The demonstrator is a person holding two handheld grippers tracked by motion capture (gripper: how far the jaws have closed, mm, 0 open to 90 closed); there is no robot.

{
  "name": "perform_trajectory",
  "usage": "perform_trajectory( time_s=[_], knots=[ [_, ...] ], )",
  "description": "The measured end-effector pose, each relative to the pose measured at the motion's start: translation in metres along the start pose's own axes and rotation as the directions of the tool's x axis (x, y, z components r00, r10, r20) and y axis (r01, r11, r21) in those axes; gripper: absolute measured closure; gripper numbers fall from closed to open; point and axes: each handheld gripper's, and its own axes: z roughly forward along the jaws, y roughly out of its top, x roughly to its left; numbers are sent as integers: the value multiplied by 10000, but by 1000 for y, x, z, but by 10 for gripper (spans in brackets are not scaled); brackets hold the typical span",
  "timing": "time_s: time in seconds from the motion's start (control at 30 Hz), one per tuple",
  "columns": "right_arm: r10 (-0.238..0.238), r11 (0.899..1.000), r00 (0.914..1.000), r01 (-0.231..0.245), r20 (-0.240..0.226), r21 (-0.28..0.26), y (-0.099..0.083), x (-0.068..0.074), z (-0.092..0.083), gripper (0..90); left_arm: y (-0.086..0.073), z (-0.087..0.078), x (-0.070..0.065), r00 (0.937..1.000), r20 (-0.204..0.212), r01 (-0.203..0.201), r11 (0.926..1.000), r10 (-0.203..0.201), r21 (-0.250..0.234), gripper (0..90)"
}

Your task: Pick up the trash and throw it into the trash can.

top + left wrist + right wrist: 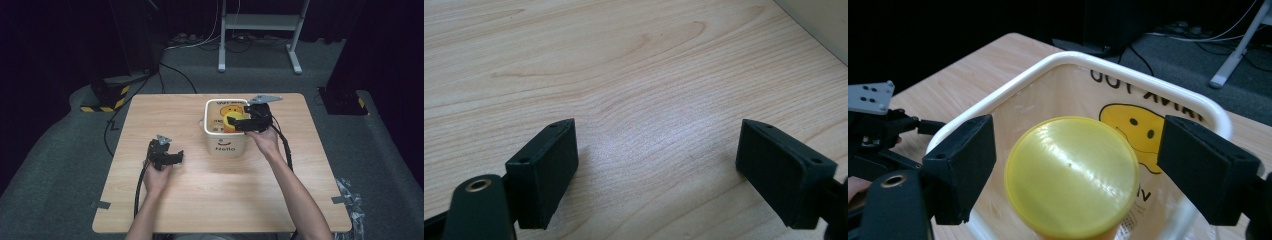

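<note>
**Q:** Two grippers are in use; what lies around them?

**A:** In the high view, the light wooden table fills the middle of the frame. A white square plastic bin with a yellow smiley face and the word "Hello" stands near the table's centre, slightly toward the far edge. The left gripper sits left of centre, low over bare wood, well apart from the bin, with its cable trailing toward the bottom edge. Nothing stands between it and the bin.

**Q:** And the other one?

**A:** The right gripper reaches in over the bin's right rim, pointing left. Its jaws are spread wide, one on each side of a round yellow lid or cap that sits inside the bin; neither pad touches it in the right gripper view. Whatever is under the yellow disc is hidden.

**Q:** How do the left jaws stand?

**A:** Wide apart and holding nothing, with plain wood grain between them in the left gripper view. A pale edge shows at that frame's upper right corner.

**Q:** How does the bin look close up?

**A:** It has a thick white rounded rim and translucent walls, with the smiley printed on the far wall.

**Q:** And the room?

**A:** There is grey carpet, dark surroundings, and a white metal stand with cables at top centre.
</note>
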Motion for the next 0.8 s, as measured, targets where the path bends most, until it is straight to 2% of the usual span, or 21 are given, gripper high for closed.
perform_trajectory(
  time_s=[0.37,0.8],
  knots=[
    [301,9973,9988,-275,381,-679,-10,-14,-38,193,0,0,0,10000,-41,-25,10000,25,31,173],
    [576,9934,9967,-516,565,-1021,-29,-21,-62,205,0,0,0,10000,-40,-20,10000,20,13,173]
  ],
)
